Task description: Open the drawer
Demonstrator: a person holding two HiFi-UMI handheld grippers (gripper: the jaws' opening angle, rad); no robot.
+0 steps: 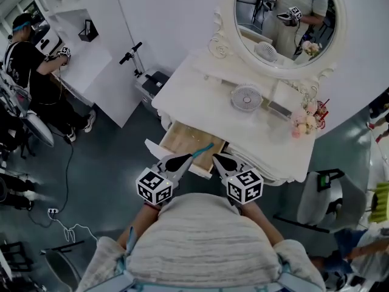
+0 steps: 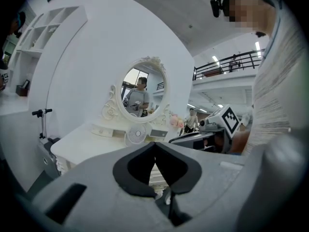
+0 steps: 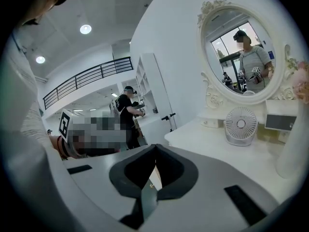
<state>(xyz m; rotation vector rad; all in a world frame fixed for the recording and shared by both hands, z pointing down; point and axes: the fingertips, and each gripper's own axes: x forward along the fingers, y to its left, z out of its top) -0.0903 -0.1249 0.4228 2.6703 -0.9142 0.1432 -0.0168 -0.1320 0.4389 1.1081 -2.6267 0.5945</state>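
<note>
The drawer [image 1: 182, 140] of the white dressing table [image 1: 200, 84] stands pulled out toward me, showing its pale wooden inside. Just above its front edge my left gripper [image 1: 206, 146] is shut with nothing in it, its teal-tipped jaws pointing at the table. My right gripper [image 1: 215, 157] hovers beside it at the drawer's right corner, also shut and empty. In the left gripper view the left gripper [image 2: 154, 144] has its tips together, with the table beyond. The right gripper [image 3: 155, 147] in its own view likewise has its jaws closed tip to tip.
On the tabletop stand a small white fan [image 1: 246, 96], pink flowers [image 1: 302, 121] and an oval mirror [image 1: 285, 20]. A white stool [image 1: 319, 196] sits to the right. A scooter [image 1: 137, 59] leans at the wall and a person [image 1: 30, 59] stands far left.
</note>
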